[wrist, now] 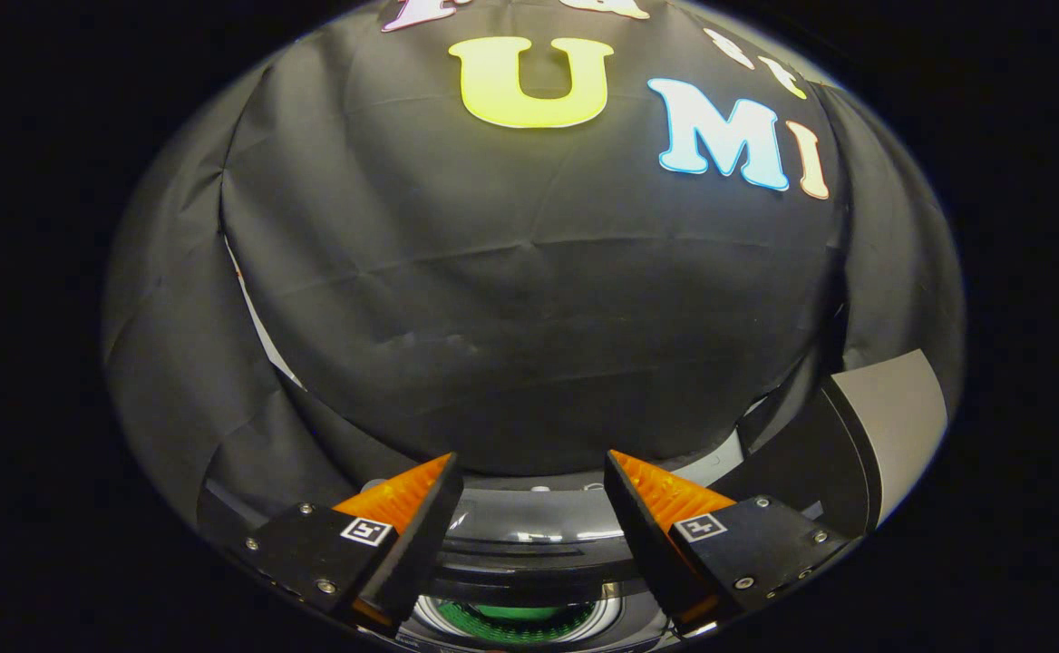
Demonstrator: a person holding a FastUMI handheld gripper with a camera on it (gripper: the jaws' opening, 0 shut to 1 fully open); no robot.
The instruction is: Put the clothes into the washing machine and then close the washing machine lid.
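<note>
Green is what catches my eye first: something green sits down inside the washing machine's drum opening point(519, 621), right below and between the fingers, so the opening lies straight under the tool. Can't say for sure if that green is the clothes point(516, 615) already dropped in or just the drum's inside, too little of it shows. The gripper point(534, 494) hangs spread wide with nothing between its fingers, so it's carrying nothing at the moment.

Just beyond the fingers is the glossy dark top of the washing machine point(529, 535), curved rim and all. Off to the right and a bit farther, the lid point(892, 426) stands up open, its pale grey face tilted away. My guess is that's the next thing to deal with, and it's a rightward reach from where the tool hangs.

Behind everything is the booth's wall point(529, 299), black creased cloth, fairly close in.
</note>
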